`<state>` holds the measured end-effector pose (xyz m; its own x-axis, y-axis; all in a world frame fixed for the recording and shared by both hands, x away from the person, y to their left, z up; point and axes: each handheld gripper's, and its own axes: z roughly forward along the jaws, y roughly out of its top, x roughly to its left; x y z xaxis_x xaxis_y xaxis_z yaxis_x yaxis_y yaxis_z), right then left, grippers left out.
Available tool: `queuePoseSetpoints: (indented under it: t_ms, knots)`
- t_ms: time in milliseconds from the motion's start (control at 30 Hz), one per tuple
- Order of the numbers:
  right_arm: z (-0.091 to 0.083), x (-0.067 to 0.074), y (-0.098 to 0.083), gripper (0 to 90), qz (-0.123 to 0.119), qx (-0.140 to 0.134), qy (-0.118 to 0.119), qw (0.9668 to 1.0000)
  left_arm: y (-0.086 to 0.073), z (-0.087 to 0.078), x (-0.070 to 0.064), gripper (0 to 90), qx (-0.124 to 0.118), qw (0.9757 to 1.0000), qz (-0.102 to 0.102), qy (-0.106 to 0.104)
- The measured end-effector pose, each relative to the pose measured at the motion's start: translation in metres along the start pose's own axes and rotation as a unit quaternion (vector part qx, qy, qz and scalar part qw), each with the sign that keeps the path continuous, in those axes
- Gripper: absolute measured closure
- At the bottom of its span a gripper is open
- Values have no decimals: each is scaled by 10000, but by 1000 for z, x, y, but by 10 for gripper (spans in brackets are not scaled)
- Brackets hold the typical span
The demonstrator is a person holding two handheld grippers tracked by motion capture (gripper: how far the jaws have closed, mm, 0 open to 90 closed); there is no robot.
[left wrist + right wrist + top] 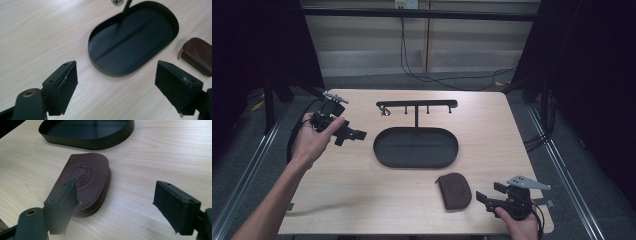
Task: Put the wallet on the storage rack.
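Observation:
A brown leather zip pouch [454, 190] lies flat on the wooden table near the front right, with an embossed round stamp on top [83, 180]. A black oval tray [384, 150] sits mid-table, empty [100, 67], and a thin post rises behind it to a black hook rail [417, 104]. My right gripper [484, 199] is open just right of the pouch, its jaws wide with nothing between them [113, 205]. My left gripper [357, 134] is held above the table to the left of the tray, open and empty [115, 85].
A small metal ring or key [385, 111] hangs from the rail's left end. Black cables [437, 77] run over the floor behind the table. Dark frame posts stand at both sides, and the table's front edge is close to my right hand.

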<state>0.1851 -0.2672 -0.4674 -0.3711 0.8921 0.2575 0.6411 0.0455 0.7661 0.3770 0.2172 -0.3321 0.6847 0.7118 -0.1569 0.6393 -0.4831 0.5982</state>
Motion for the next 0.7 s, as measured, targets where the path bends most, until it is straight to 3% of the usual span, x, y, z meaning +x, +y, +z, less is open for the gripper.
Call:
queuePoseSetpoints:
  t_ms: [67, 100, 167, 267, 367, 433, 500, 600, 667, 700]
  knots:
    - [0, 0, 0, 187, 1, 2, 5, 10000, -14, 3, 2, 165, -155, 9998, 33, -89]
    - [0, 0, 0, 187, 1, 2, 5, 10000, -20, 6, 3, 165, -76, 9999, -31, -99]
    - [-1, 0, 0, 191, 32, -16, 24, 10000, -33, 7, 3, 205, -252, 9996, -86, 16]
    - [0, -1, 0, 192, 56, 20, 65, 10000, -50, 10, 4, 183, -400, 9989, -169, -180]
    - [1, 0, 0, 191, 44, 29, 52, 10000, -63, 13, 5, 188, -526, 9971, -416, -359]
    - [1, -1, 0, 178, 61, -20, -7, 10000, -71, 14, 1, 192, -545, 9976, -343, -260]
    - [-1, -2, 0, 180, 94, -95, -2, 9999, -79, 15, -3, 191, -638, 9970, -293, -318]
    - [-2, -2, 0, 179, 115, -131, -4, 9998, -92, 18, -12, 188, -703, 9971, -162, -244]
    - [-2, -1, 0, 182, 102, -139, -18, 9999, -102, 20, -17, 181, -616, 9977, -164, -214]
    - [-2, -1, 0, 204, 104, -156, -20, 9998, -107, 21, -20, 181, -575, 9982, -110, -82]
